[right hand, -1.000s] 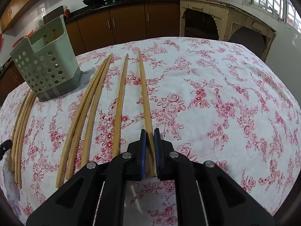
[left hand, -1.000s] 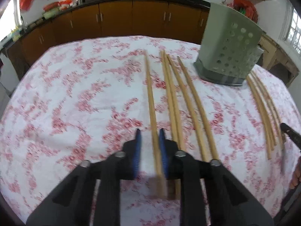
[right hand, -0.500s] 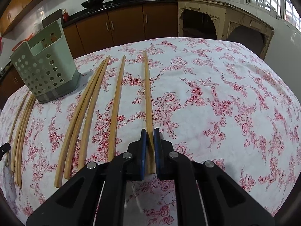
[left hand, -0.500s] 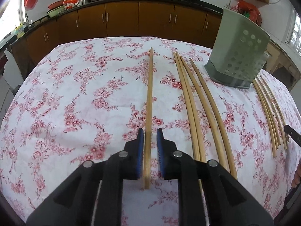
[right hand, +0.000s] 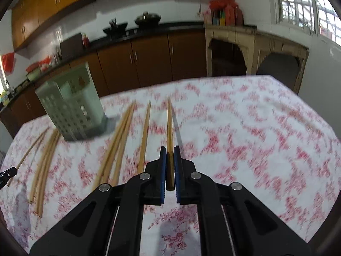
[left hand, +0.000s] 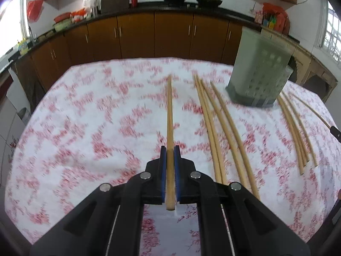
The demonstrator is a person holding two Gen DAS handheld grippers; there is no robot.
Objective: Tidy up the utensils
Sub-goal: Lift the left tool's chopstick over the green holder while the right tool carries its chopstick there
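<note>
L gripper [left hand: 170, 151] clamps long bamboo chopstick [left hand: 169, 115]; R gripper [right hand: 170, 152] clamps another bamboo chopstick [right hand: 169, 125]. Perforated pale-green plastic holder [left hand: 259, 72] at 1 o'clock in L view.

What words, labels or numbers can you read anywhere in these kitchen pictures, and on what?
None can be read.
The colourful boxes on the counter probably carry print, but it is too small and blurred.
The pale green perforated plastic utensil holder shows no lettering.
</note>
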